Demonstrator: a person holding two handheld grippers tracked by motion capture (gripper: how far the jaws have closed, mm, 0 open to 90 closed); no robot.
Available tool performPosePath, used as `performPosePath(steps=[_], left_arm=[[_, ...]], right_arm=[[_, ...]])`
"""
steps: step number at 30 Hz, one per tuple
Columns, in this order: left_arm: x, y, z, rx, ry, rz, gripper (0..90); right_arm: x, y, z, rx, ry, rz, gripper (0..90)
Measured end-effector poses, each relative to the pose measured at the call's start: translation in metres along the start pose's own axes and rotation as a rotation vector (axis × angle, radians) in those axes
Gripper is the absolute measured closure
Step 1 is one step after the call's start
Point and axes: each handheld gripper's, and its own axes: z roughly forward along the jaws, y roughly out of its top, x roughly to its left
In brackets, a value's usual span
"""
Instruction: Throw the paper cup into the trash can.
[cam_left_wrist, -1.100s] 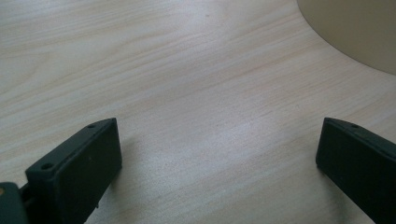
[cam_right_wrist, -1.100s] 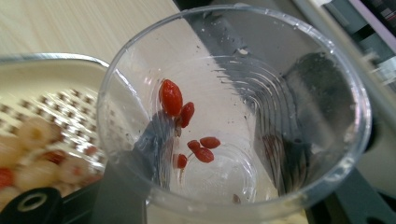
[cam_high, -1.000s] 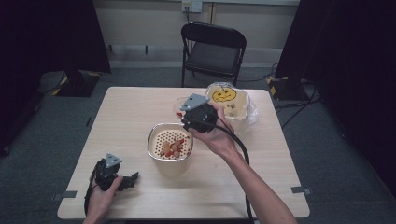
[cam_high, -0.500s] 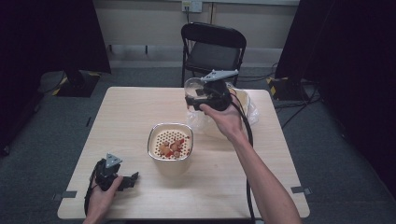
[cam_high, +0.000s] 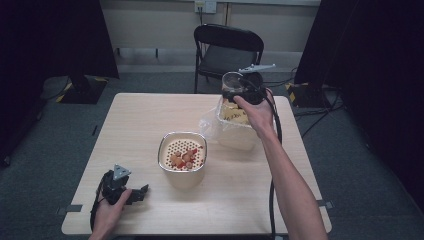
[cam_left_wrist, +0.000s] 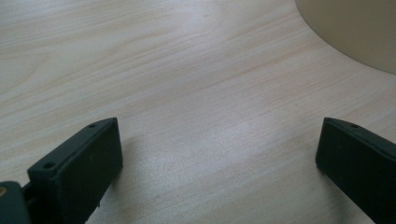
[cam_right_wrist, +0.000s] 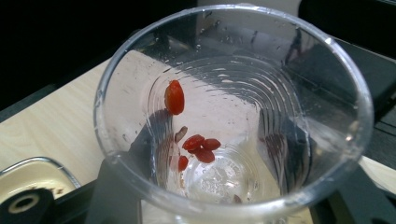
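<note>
High view: right tool at about 1 o'clock over the tabletop, clenched on a clear plastic cup above a plastic-wrapped container; a perforated strainer bowl sits at centre, and the left tool rests at 7 o'clock. Left gripper view: jaws released wide over bare wood, nothing between them. Right gripper view: the cup, wet, with a few red berries stuck inside, looks light, thin and crushable, so take it low on the wall, gently.
</note>
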Motion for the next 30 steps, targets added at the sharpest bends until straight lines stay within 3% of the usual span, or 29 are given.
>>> performPosePath(steps=[7,9,16,19,30], left_arm=[[0.000,0.000,0.000,-0.003,0.000,-0.006,0.0],[0.000,0.000,0.000,-0.004,0.002,-0.006,0.1],[0.000,0.000,0.000,0.001,0.000,-0.002,0.1],[0.000,0.000,0.000,0.000,0.002,-0.001,0.1],[0.000,0.000,0.000,0.000,0.000,-0.002,0.1]], right_arm=[[-0.022,-0.007,0.008,0.028,-0.036,0.051,44.1],[-0.027,-0.008,0.010,0.023,-0.037,0.068,37.8],[-0.037,-0.012,0.017,0.051,-0.091,0.090,21.2],[-0.039,-0.015,0.019,0.071,-0.098,0.090,20.5],[-0.047,-0.015,0.008,0.069,-0.132,0.104,14.1]])
